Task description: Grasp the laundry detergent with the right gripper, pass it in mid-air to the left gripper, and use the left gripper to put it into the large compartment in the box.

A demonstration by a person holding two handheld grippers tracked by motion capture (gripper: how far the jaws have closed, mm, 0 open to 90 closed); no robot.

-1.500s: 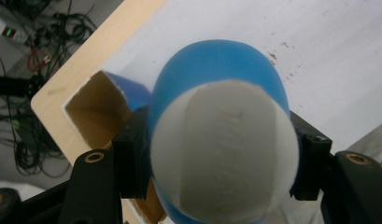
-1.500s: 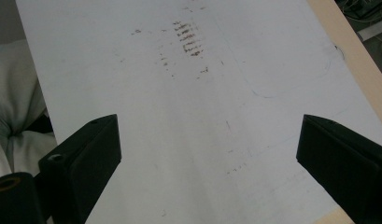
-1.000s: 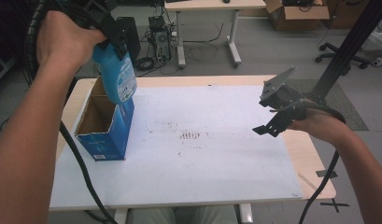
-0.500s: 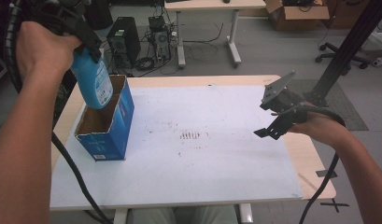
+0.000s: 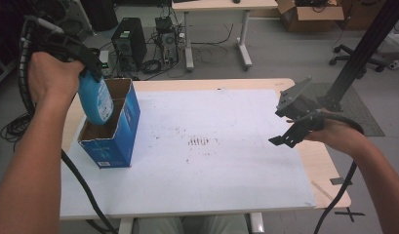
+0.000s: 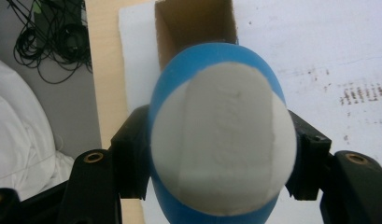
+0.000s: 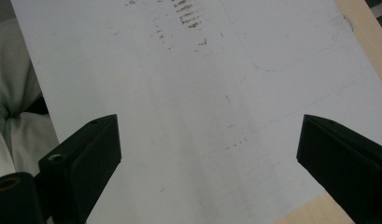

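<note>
Jaws of my left gripper (image 5: 92,73) clamp the blue bottle (image 5: 95,101), hanging base-down over the open box (image 5: 120,127) at the desk's (image 5: 226,180) left; my right gripper (image 5: 292,130), jaws apart, waits empty. Next, I judge: lower it straight, clear of the walls.

obstacle: open blue cardboard box (image 5: 111,139) at table's left edge, mouth partly taken by blue-and-white plastic bottle (image 5: 95,101) | free: white sheet (image 5: 211,165) from box rightward, bare | right edge: right gripper (image 5: 289,139) hovering, jaws apart | front strip: unobstructed
</note>
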